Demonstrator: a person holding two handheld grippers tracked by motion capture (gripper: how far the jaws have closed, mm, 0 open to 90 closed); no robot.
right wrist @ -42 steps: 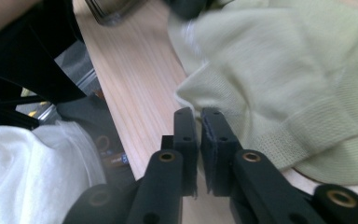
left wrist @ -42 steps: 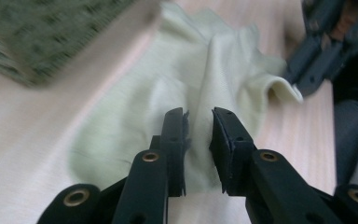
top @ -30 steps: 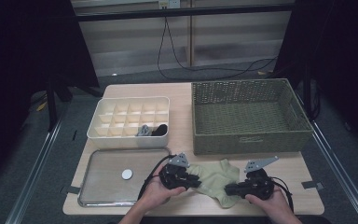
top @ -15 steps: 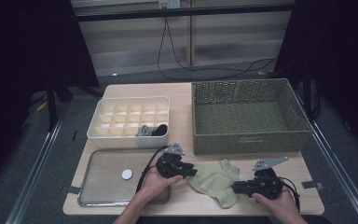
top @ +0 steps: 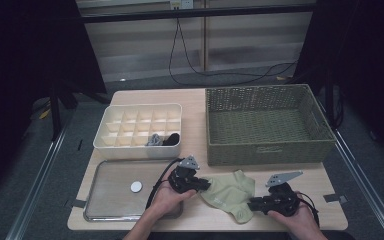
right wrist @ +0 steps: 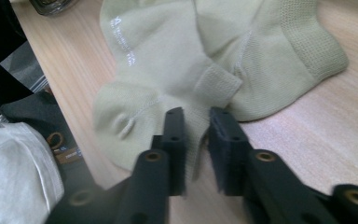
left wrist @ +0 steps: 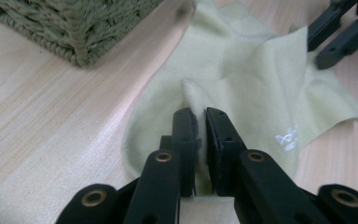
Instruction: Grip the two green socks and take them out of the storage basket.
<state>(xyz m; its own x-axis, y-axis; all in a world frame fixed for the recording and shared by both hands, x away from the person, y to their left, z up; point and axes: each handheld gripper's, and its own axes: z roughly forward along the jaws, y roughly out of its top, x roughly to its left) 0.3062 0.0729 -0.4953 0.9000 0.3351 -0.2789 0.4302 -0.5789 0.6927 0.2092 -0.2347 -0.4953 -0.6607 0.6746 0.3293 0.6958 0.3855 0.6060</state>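
Sock (top: 228,193) fabric is lying rumpled on the table's (top: 195,97) near edge, between tray (top: 105,192) and basket (top: 265,125) — both grippers, left (left wrist: 199,122) and right (right wrist: 197,122), are pinching folds at opposite ends, likely for spreading it flat.

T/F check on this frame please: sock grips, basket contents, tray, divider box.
1. The left hand-held gripper pinches a fold of the pale green sock. True.
2. The wicker basket holds a sock. False: its inside looks bare.
3. A white disc lies on the metal tray. True.
4. The divider box has every compartment bare. False: dark and grey items sit in its near row.
5. The right hand-held gripper is far from the sock. False: its jaws straddle the sock's edge.
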